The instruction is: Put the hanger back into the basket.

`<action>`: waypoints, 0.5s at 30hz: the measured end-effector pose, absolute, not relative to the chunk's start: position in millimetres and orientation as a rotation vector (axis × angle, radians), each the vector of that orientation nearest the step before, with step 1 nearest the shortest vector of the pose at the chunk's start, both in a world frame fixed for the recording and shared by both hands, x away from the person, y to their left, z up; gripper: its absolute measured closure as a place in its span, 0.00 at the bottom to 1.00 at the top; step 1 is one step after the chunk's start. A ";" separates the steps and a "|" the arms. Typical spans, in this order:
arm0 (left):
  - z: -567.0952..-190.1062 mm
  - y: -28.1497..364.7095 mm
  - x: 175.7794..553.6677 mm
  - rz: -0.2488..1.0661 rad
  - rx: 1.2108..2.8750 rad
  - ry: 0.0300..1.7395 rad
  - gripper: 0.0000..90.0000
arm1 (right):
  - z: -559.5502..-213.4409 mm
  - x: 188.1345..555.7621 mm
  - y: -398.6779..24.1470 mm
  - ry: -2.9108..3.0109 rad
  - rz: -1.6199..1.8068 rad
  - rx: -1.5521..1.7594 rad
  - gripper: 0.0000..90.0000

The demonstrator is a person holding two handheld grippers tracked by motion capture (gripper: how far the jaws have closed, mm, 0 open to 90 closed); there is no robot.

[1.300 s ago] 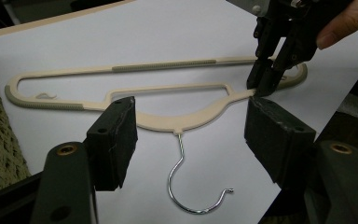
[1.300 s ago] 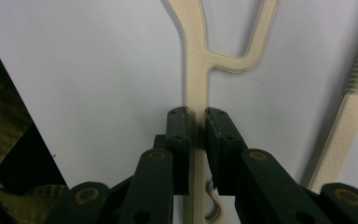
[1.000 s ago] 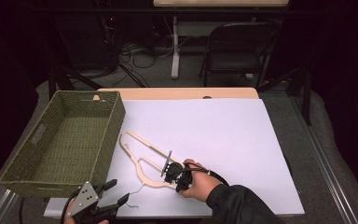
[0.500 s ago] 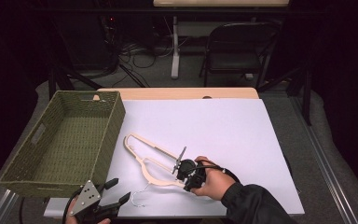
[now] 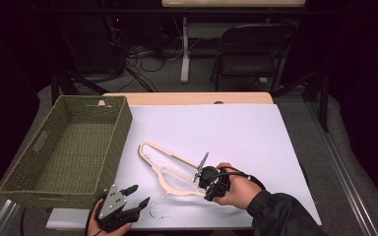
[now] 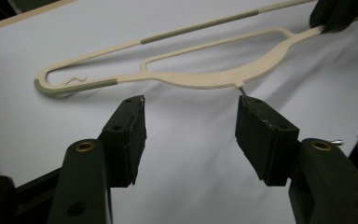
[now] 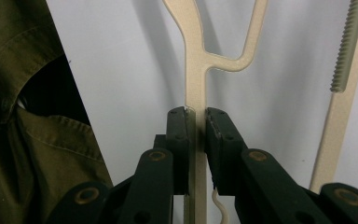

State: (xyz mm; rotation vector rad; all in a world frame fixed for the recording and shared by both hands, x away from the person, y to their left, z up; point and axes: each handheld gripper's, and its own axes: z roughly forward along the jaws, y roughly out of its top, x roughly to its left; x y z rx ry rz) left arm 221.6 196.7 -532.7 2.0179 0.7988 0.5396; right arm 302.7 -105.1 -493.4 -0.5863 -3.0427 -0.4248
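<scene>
Hanger [image 5: 170,169]: one, cream plastic with a thin metal hook [image 5: 156,209], lying on the white sheet [image 5: 256,132] that covers the table, just right of the basket [image 5: 66,147]. Its hook points toward the near edge of the table.

Grippers: two. Right gripper [image 5: 211,183] has its two jaws pressed together on one arm of the hanger; the right gripper view shows the cream bar [image 7: 195,93] clamped between both pads. One hand [image 5: 236,189] wraps this gripper; dark sleeve behind it.

Left gripper [image 5: 137,196] sits at the near edge, beside the hook. Its jaws stand spread and have just been closing; in the left gripper view, bare sheet lies between the pads and the hanger body [image 6: 200,79] sits just beyond the tips.

Basket: one, green woven, at table left. One folding chair [image 5: 253,54] beyond the table.
</scene>
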 end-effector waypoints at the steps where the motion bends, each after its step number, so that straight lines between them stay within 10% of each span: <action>1: -533.9 194.2 224.6 0.551 2.031 0.806 0.48 | -493.2 302.7 -105.8 -3.042 -0.430 -0.586 0.89; 15: -545.5 171.2 262.7 0.645 2.185 0.798 0.44 | -487.1 303.5 -116.0 -3.022 -0.445 -0.560 0.89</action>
